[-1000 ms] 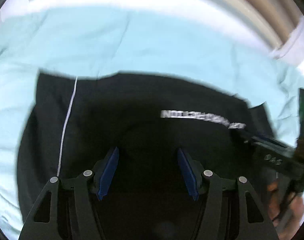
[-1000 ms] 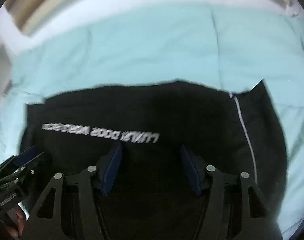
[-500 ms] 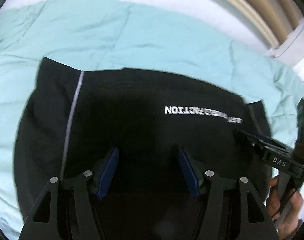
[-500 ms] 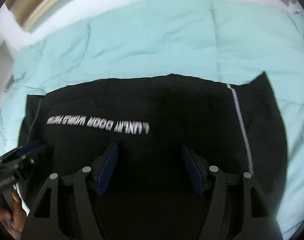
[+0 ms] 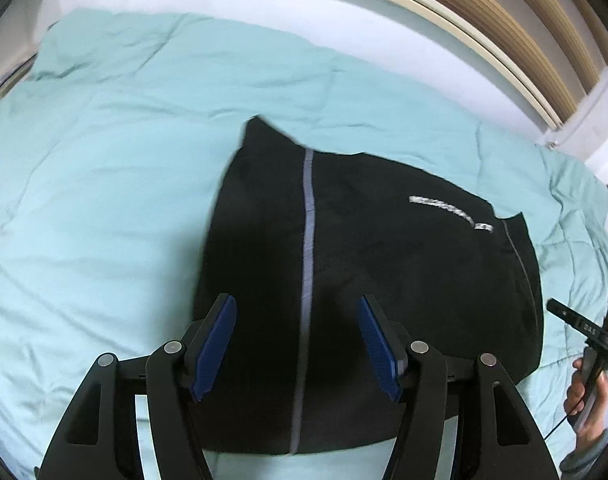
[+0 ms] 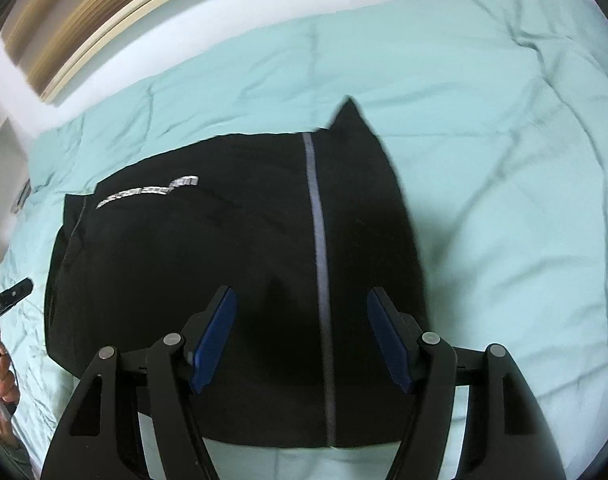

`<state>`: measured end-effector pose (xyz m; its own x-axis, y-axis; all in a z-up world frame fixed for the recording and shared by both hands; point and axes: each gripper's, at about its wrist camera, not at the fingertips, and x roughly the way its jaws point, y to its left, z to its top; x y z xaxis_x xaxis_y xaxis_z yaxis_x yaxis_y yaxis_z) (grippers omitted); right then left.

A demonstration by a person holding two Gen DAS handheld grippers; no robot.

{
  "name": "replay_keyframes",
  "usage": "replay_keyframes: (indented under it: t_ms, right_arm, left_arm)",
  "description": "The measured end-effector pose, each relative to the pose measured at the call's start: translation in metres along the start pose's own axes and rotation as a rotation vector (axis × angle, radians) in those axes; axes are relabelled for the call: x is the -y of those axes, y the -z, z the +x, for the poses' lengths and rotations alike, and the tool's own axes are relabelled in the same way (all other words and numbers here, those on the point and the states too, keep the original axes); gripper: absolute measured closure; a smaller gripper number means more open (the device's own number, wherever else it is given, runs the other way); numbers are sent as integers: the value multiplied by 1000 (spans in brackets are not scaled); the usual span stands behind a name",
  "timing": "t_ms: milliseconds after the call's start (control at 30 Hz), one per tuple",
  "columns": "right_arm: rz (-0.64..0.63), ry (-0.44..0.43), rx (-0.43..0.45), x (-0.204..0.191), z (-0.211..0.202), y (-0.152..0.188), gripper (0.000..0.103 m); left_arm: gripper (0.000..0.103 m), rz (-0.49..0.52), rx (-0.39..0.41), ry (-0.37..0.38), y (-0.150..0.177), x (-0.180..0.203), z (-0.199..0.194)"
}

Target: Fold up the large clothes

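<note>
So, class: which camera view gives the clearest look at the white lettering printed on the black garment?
Neither is sharp. The right wrist view shows the white lettering slightly larger, on the black garment. In the left wrist view the lettering is just as blurred. It is unreadable in both.

black garment point(image 5: 383, 264) | folded flat, grey stripes plus white lettering showing | lying mid-bed on the mint duvet point(image 5: 104, 200), near its front edge

A folded garment point(image 5: 383, 264) lies flat on a quilt point(image 5: 104, 200) spread over the bed, the quilt showing on every side of it. The left gripper point(image 5: 296, 344) hangs above the garment's left portion, the right gripper point(image 6: 302, 344) above its right portion — nothing between either pair of jaws. Behind the bed runs a wall point(image 5: 264, 8).
</note>
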<state>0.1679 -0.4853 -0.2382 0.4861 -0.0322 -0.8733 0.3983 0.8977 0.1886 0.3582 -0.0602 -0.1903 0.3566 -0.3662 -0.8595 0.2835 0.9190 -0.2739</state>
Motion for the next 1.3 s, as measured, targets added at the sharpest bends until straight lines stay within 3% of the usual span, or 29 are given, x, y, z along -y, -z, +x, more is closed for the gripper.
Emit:
replay_keyframes:
  t_ms: [367,533,733,833,967,1300]
  right_arm:
    - [57,26,-2,43,-7,6,27]
    - [44,7,4,51,2,-7,19]
    - [29,-17,-40,59,34,-22,19]
    - [37,-68,-74,64,57,-28,18]
    - [80,-160,-148,71,87,-31,5]
    - [18,-328,-241,60,120,-34,0]
  left_arm:
    - [38,-90,-29,24,11,-43,2]
    - [38,-147,-71,69,3,-57,26]
    - [34,-198,-115,146,-5,-69,61]
    - [30,-252,-125,191,-8,-77,78]
    - [23,-329,-174,295,-8,-88,102]
    - [19,-322,-244,446,-9,-88,124]
